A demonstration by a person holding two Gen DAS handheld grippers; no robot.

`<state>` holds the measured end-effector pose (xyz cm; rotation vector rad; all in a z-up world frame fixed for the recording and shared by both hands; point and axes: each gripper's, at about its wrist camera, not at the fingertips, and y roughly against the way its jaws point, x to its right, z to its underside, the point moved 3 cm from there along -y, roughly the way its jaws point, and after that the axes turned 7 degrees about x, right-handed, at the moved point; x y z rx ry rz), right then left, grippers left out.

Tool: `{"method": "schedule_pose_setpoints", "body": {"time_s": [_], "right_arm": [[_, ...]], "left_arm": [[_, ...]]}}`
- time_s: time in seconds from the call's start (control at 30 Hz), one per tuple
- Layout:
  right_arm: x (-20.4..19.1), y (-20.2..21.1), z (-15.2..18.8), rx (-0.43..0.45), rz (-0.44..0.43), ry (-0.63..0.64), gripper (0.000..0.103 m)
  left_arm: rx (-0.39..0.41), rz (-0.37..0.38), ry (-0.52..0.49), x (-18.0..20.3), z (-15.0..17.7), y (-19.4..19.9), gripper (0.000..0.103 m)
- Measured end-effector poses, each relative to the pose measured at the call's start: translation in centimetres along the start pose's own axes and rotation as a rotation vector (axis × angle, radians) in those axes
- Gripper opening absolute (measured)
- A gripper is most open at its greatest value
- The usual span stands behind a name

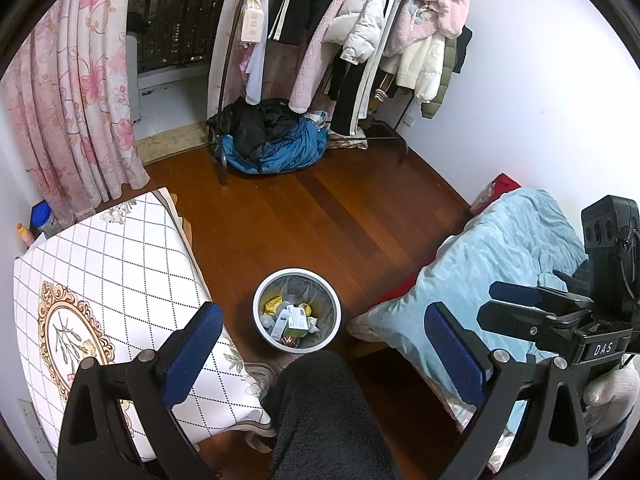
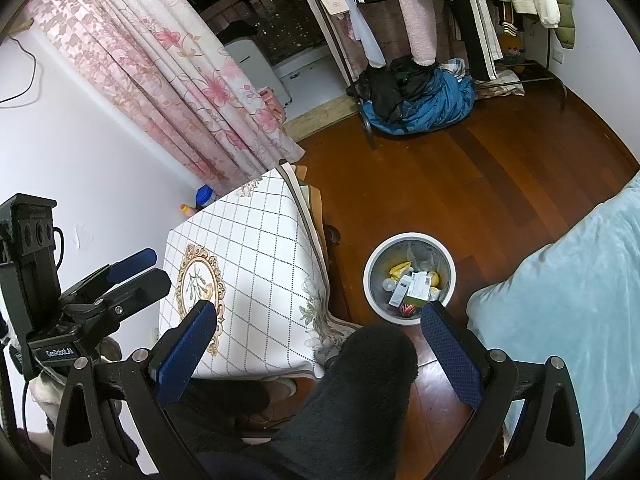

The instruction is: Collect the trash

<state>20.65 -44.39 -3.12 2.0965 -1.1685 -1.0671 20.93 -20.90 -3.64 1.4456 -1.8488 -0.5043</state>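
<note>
Left wrist view: left gripper (image 1: 320,354) was spread wide w/ nothing between its blue pads (image 1: 192,354), held above a knee (image 1: 320,412) in dark fleece. Bin (image 1: 297,309) stood on the wood floor (image 1: 320,216) just beyond the knee, between table (image 1: 120,280) on the left and bed (image 1: 500,264) on the right; trash (image 1: 292,318) (boxes, yellow wrappers) lay inside it. Right gripper (image 1: 520,304) showed at the right edge over the bed, fingers near together, but can't tell if fully closed.

Right wrist view: right gripper (image 2: 320,354) had its jaws wide apart, empty, w/ bin (image 2: 410,278) just past the right pad. Clothes rack (image 2: 440,20) stood far off.
</note>
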Motion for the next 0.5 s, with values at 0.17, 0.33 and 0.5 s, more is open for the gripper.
{"method": "schedule_pose_setpoints", "body": {"time_s": [0.17, 0.33, 0.5], "right_arm": [[-0.09, -0.07, 0.05, -0.002, 0.001, 0.0, 0.103], [-0.23, -0.25, 0.26, -0.009, 0.001, 0.003, 0.103], [-0.5, -0.36, 0.57, -0.013, 0.0, 0.005, 0.103]], "left_arm": [[-0.002, -0.002, 0.001, 0.03, -0.19, 0.05, 0.103], [0.0, -0.002, 0.005, 0.05, -0.27, 0.12, 0.103], [0.0, 0.003, 0.011, -0.11, -0.31, 0.27, 0.103]]}}
